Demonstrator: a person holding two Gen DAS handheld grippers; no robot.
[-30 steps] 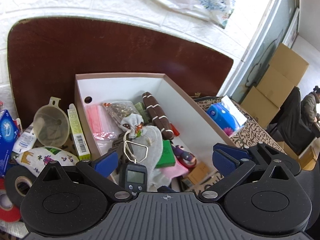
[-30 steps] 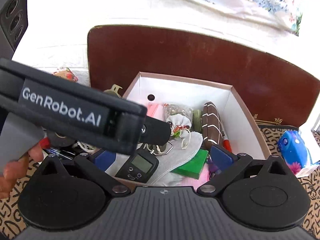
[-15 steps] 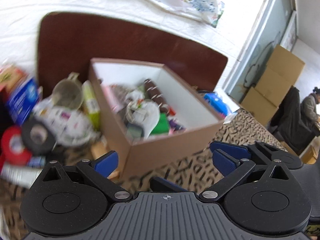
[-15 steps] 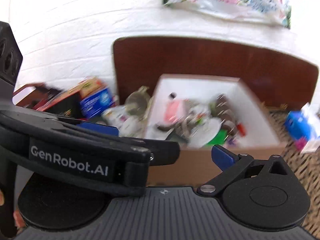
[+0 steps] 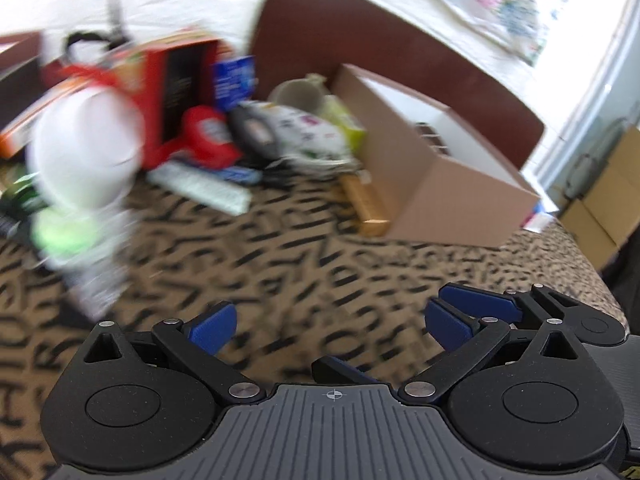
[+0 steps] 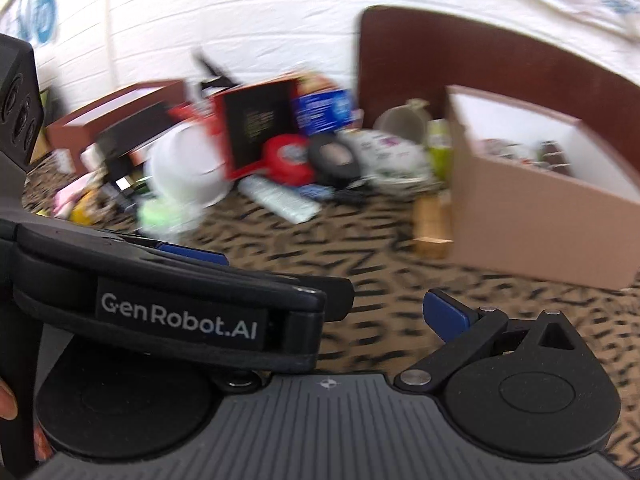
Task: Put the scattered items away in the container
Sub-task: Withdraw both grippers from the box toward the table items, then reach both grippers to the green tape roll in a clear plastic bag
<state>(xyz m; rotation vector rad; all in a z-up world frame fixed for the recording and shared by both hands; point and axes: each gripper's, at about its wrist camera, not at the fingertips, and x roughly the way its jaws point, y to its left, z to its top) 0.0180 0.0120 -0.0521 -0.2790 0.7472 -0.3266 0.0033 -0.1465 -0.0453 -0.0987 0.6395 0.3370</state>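
Here I am holding my left gripper (image 5: 328, 326) low over the leopard-patterned tablecloth (image 5: 280, 264), its blue-padded fingers (image 5: 212, 326) spread wide with nothing between them. My right gripper (image 6: 384, 312) is hovering just beside it; only its right blue pad (image 6: 446, 316) is showing, because the left gripper's black body is crossing in front of the other finger, so I cannot tell how wide it is standing.

Both views are blurring. Ahead and to the right, the brown cardboard box with white inner walls (image 5: 440, 184) is sitting on the cloth in front of a dark brown board (image 5: 360, 40), with a few things already showing over its rim. Its long axis is running away from me toward the right, one corner pointing my way.

Left of the box the scattered pile is lying: a slim gold packet (image 5: 366, 204) touching the box's side, a printed white pouch (image 5: 304, 136), a beige funnel (image 5: 296, 94), a black tape roll (image 6: 332, 156), a red tape roll (image 5: 208, 136), a blue carton (image 5: 234, 78), a red and black box (image 6: 260, 128) and a round white bowl (image 5: 86, 148). A pale green lump (image 5: 64, 232) is lying nearest me on the left.
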